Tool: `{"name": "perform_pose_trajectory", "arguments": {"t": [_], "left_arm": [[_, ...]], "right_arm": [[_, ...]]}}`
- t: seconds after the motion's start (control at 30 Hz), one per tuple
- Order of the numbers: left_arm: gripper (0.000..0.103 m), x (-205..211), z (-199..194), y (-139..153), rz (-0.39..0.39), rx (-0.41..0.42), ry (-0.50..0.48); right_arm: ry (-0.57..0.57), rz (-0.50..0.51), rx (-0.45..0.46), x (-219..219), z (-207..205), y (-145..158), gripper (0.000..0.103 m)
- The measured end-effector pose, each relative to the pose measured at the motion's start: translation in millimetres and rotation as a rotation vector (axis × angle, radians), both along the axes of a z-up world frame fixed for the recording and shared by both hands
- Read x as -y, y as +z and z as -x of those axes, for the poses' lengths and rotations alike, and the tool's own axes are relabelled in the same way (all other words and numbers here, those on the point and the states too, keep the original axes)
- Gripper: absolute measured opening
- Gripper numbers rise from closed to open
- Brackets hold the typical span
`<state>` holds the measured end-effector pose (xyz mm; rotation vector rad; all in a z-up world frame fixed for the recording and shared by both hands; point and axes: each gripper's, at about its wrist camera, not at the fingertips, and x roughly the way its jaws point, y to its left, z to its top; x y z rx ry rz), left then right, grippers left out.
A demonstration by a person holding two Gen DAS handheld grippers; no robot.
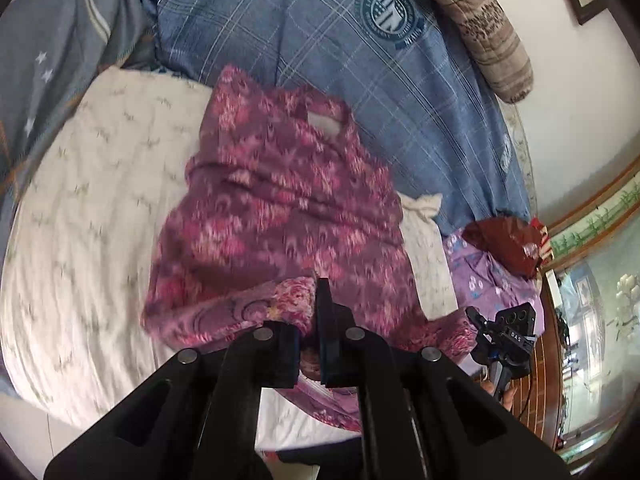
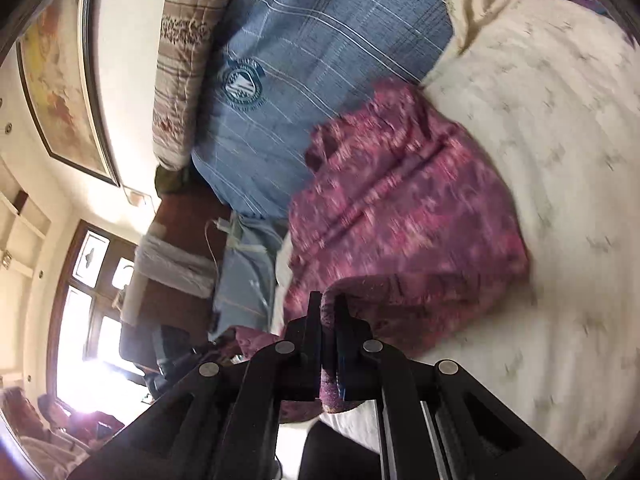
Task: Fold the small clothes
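Garment (image 1: 280, 200) — magenta, pink-patterned — lies spread on the cream quilted cover (image 1: 80, 220) of the bed, its collar end with a pale label pointing away from you toward the blue plaid duvet (image 1: 320, 40). Both views are motion-blurred over the cloth, so pattern detail is unreadable.

Your left gripper (image 1: 310, 320) has its fingers pinched onto the near hem of the garment; cloth bunches up between the two pads and hangs below them. The left pad sits mostly hidden behind the fold, the right one stands clear.

Your right gripper (image 2: 329, 312) is likewise clamped on the garment's near edge — a rolled strip of fabric fills the narrow gap between the fingers and runs down past the pads. In the left wrist view the right gripper (image 1: 476, 316) shows at the lower right, touching the same hem, well apart from the left one along that edge.

Surroundings: a brown striped rolled quilt (image 1: 480, 28) lies against the wall beyond the duvet. A lilac floral cloth (image 1: 492, 276) and a dark red bag (image 1: 508, 244) sit near the bed's right side. In the right wrist view, a framed picture (image 2: 60, 92) hangs on the wall and a bright window (image 2: 92, 304) is overexposed.
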<state>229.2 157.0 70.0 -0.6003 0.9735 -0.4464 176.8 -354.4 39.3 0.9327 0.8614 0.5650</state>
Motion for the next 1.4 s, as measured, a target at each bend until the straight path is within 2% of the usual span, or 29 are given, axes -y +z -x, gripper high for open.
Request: {"name": "perform_pose_trajectory", "arguments": {"t": [0.27, 0.43, 0.67, 0.77, 0.83, 0.9, 0.93, 1.03, 1.1, 1.17, 1.23, 1.27, 1.3, 1.33, 1.37, 1.4], "left_arm": [[0.004, 12.6, -95.0, 26.7, -0.081, 0.054, 0.035], [0.004, 19.2, -156.3, 24.5, -0.108, 0.041, 0.049], [0.005, 10.4, -242.3, 0.7, -0.139, -0.039, 0.159], [0.006, 6.0, -273.6, -18.1, -0.21, -0.116, 0.218], [0.006, 2.8, -295.1, -38.1, -0.236, -0.218, 0.224], [0.006, -3.1, -307.3, -54.4, -0.217, -0.319, 0.235], [0.006, -7.1, -309.2, -57.6, -0.192, -0.34, 0.247], [0.006, -12.9, -299.6, -48.3, -0.144, -0.324, 0.246], [0.007, -14.7, -288.0, -30.8, -0.15, -0.29, 0.224], [0.009, -21.4, -275.1, -10.0, -0.108, -0.261, 0.217], [0.014, -28.7, -260.2, 12.6, -0.086, -0.222, 0.23], [0.032, -33.2, -248.8, 28.2, -0.116, -0.183, 0.26], [0.058, -33.1, -248.6, 40.3, -0.145, -0.161, 0.286], [0.067, -36.7, -235.2, 53.1, -0.183, -0.121, 0.319], [0.072, -38.8, -221.4, 61.8, -0.214, -0.09, 0.34], [0.072, -40.7, -212.7, 64.3, -0.225, -0.079, 0.342]], "right_arm": [[-0.054, -0.064, 0.047, -4.0, -104.3, 15.7, 0.004], [-0.072, -0.076, 0.053, -5.7, -168.3, 13.4, 0.004], [-0.15, -0.087, 0.02, 3.6, -252.9, -4.9, 0.009], [-0.215, -0.107, -0.027, 13.1, -280.7, -24.3, 0.01], [-0.246, -0.098, -0.072, 18.1, -294.1, -38.1, 0.019], [-0.28, -0.082, -0.115, 26.3, -302.0, -48.9, 0.03], [-0.301, -0.088, -0.121, 31.3, -302.5, -51.1, 0.031], [-0.342, -0.105, -0.113, 49.2, -295.0, -46.2, 0.038], [-0.327, -0.056, -0.082, 53.5, -281.9, -33.1, 0.042], [-0.299, 0.016, -0.067, 50.3, -264.3, -20.1, 0.045], [-0.264, 0.078, -0.057, 43.1, -245.3, -9.7, 0.047], [-0.241, 0.121, -0.053, 38.1, -232.9, -4.1, 0.048], [-0.223, 0.159, -0.049, 33.3, -220.6, 0.3, 0.051], [-0.209, 0.187, -0.043, 28.7, -207.8, 3.1, 0.055], [-0.191, 0.224, -0.034, 21.6, -192.6, 5.6, 0.057], [-0.178, 0.253, -0.03, 17.1, -182.1, 6.7, 0.059]]}}
